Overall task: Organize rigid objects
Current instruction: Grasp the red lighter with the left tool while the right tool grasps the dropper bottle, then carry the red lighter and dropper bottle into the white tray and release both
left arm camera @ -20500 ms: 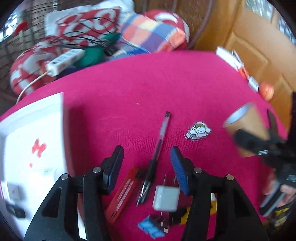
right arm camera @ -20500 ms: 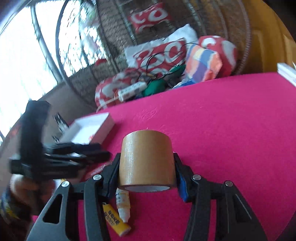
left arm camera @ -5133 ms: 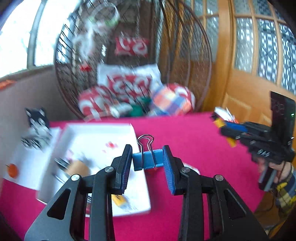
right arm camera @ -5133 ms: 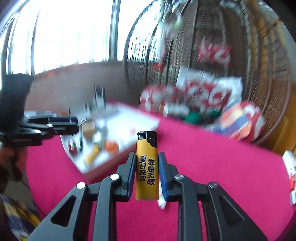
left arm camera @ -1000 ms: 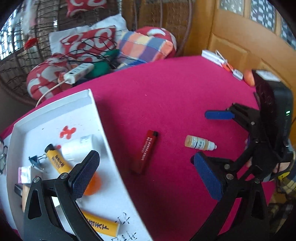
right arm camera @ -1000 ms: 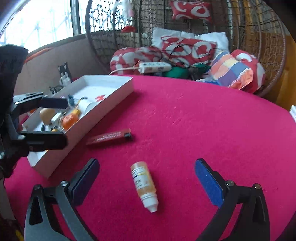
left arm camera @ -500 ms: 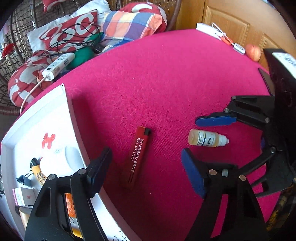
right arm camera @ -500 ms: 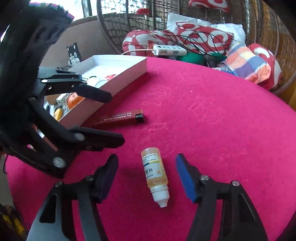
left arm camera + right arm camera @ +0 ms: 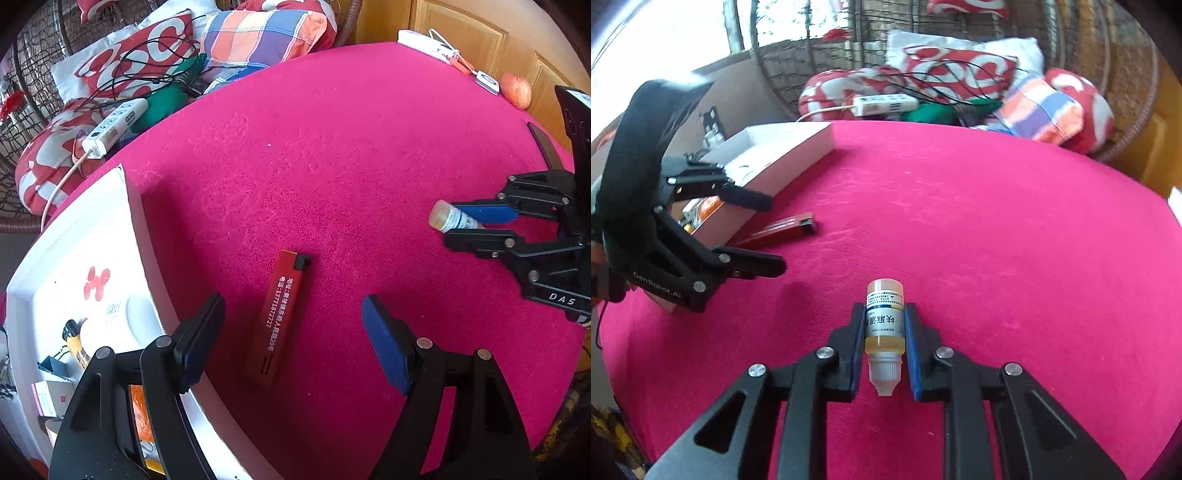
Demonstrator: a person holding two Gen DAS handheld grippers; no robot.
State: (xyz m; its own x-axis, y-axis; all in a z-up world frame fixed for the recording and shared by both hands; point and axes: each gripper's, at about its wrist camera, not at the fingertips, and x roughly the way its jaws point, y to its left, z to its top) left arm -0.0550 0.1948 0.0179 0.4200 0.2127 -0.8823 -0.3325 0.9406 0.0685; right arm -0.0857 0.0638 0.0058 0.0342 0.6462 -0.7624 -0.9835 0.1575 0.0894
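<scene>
Rigid odds and ends are the business here, and most of them already lie in the shallow white cardboard tray (image 9: 136, 221) at the 9 o'clock side of the left wrist view: a yellow lighter (image 9: 75, 349), a round white container (image 9: 138, 314), a blue binder clip (image 9: 51, 365) and something orange, partly hidden behind the gripper. By that look the sorting is well along.

Two things are left on the pink cloth-covered desk (image 9: 332, 147). At 6 o'clock in the same view, just beside the tray's outer wall, lies a flat dark-red stick with white print and a black end (image 9: 282, 314). The left gripper (image 9: 291, 332) hangs over it with its jaws wide apart, one on each side of the stick and neither touching it; it holds nothing.

Over at 3 o'clock, the right gripper (image 9: 469, 223) has the small amber dropper bottle with a white nozzle (image 9: 448, 220). In the right wrist view its jaws have just been closing, and the blue pads now press the bottle's (image 9: 884, 314) labelled sides, nozzle pointing back toward the camera. Whether the bottle has left the cloth cannot be told.

What remains, by this reading, is to carry the bottle across to the tray, then to close on the red stick and put it in as well.
</scene>
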